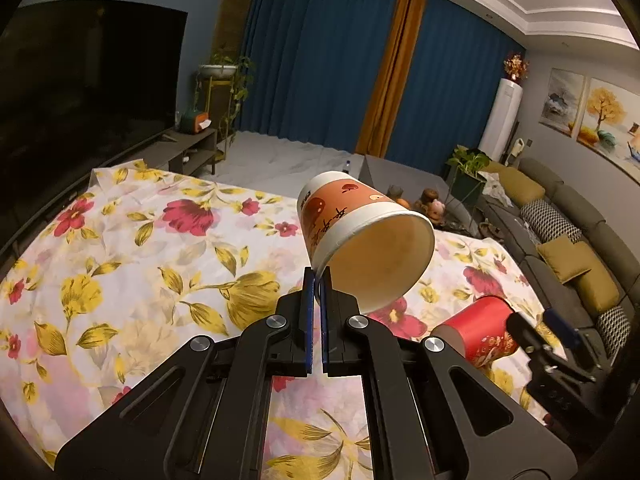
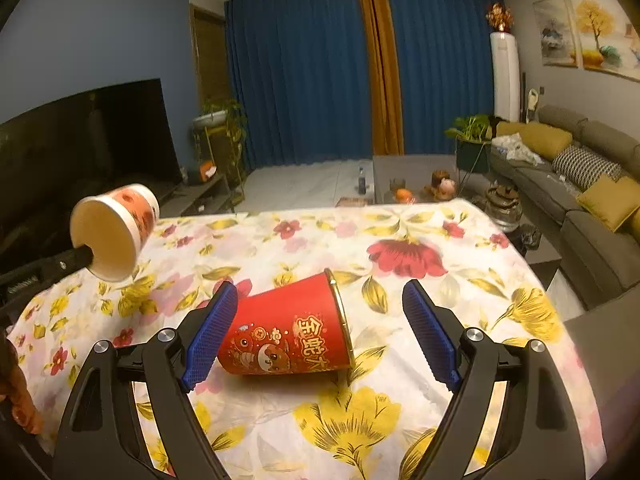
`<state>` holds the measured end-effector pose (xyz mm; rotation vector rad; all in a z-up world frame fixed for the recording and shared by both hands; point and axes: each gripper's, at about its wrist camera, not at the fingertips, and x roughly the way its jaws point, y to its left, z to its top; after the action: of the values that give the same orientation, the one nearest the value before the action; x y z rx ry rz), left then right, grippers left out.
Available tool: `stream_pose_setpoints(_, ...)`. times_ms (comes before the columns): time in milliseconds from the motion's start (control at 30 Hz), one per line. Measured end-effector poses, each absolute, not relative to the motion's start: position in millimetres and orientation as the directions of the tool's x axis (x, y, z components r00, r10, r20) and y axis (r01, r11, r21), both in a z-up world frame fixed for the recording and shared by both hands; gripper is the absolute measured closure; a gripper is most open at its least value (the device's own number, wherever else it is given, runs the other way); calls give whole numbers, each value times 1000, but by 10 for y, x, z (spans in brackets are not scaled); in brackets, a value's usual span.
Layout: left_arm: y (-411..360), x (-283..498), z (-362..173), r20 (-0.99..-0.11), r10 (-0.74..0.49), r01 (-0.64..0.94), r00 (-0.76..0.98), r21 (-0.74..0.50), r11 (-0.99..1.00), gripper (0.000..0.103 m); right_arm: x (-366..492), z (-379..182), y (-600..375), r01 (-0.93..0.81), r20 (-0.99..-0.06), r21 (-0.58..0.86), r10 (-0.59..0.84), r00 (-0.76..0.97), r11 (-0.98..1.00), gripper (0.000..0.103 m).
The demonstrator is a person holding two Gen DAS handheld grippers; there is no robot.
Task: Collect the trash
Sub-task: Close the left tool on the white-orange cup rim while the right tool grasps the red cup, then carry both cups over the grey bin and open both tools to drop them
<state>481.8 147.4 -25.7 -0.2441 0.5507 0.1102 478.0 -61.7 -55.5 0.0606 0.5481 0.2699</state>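
Through the left wrist camera we see our left gripper [image 1: 318,280] pinching the rim of the orange-and-white paper cup [image 1: 360,236], its blue pads clamped on the cup's wall. We hold the cup clear of the floral tablecloth [image 1: 140,248], tipped on its side with the mouth turned toward us; as far as we see into it, the pale inside is bare. Low on the right the red paper cup [image 1: 478,330] lies on the cloth, with the dark frame of our right gripper [image 1: 560,344] just beside it.

Over to the right wrist camera: our right gripper [image 2: 320,320] has its blue fingers [image 2: 210,332] spread wide, either side of the red cup [image 2: 288,332], and we can't tell whether a pad touches it. The cup lies on its side on the tablecloth [image 2: 400,420], gold rim to the right, printed with gold characters and a cartoon figure; its inside is hidden. At far left the orange-and-white cup [image 2: 114,232] hangs off the left gripper's tip, open mouth toward us, nothing visible inside.
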Motion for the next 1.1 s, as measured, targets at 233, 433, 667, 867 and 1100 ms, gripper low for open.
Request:
stream_pose_setpoints(233,1461,4795,-231,-525,34,-160,850,-197,967,101,4937,-681,-593,-281,-579,178,331,745,943,28)
stream_pose_setpoints(433,1464,4793,-224,-527,33,-163,849,-202,966,101,4936,-724,-560,-324,-595,213,385,705,922,45)
stream_pose_setpoints(667,1464,4788,-219,-529,35,-165,848,-201,966,101,4870,-742,-513,-368,-607,229,428,670,901,82)
stream_pose_setpoints(867,1467,4793,-228,-531,38,-167,847,-199,966,101,4770,-692,-445,-408,-589,201,443,676,890,96)
stream_pose_setpoints(1100,1467,4791,-226,-528,39,-167,848,-197,966,101,4682,-640,-424,-420,-564,183,445,695,889,99)
